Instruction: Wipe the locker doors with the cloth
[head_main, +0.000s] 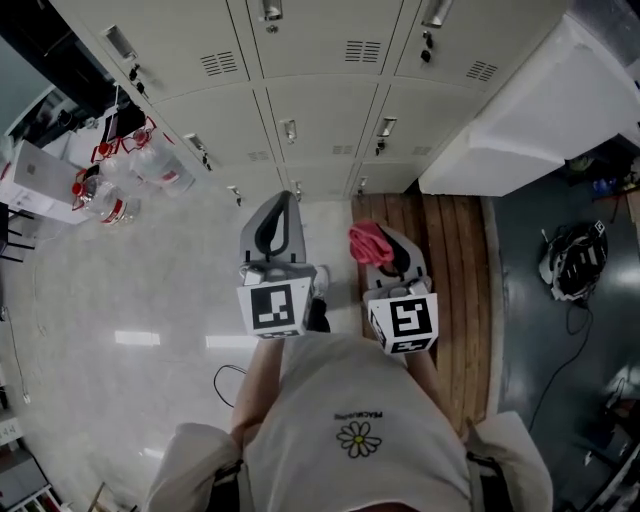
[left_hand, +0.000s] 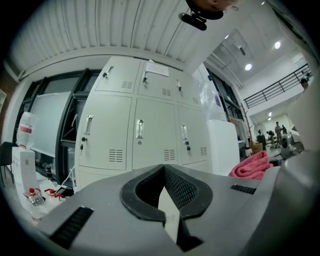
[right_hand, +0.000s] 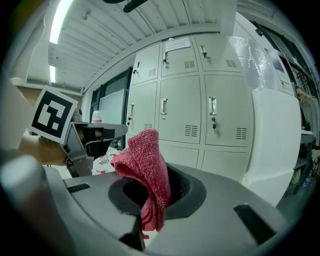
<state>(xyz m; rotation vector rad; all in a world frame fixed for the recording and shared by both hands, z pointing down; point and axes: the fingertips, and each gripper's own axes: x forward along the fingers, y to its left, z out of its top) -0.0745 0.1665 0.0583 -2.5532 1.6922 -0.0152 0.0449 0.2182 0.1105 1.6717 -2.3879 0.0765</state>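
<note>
Item: left gripper (head_main: 282, 212), one, mine, its jaws brought together at the tips with nothing between them. Item: right gripper (head_main: 388, 250), one, its jaws clamped on the cloth (right_hand: 146, 162), one, pink-red terry, bunched; it stands up above the jaws and a tail hangs down between them. I hold the cloth out in front of the lockers, well apart from them and touching no door. Item: marker cubes (head_main: 275, 307), two, one riding on each gripper. Item: locker doors (head_main: 310, 120), nine counted, three columns by three rows, all closed, so what is inside is hidden. The top row is cut off by the upper edge in the head view, and in the left gripper view the bottom row sits mostly behind my own jaws. Item: bottles (head_main: 160, 165), two, clear with red labels, on the pale floor (head_main: 130, 300) near its left edge; whether anything is in them I cannot tell. Item: white cabinet (head_main: 520, 110), one, just beside the lockers' right end, partly cut off. Item: wooden strip (head_main: 455, 270), one, along the right side of the pale floor. Item: rounded black-and-white object (head_main: 575, 260), one, on the dark floor at the right edge, too small to identify.
</note>
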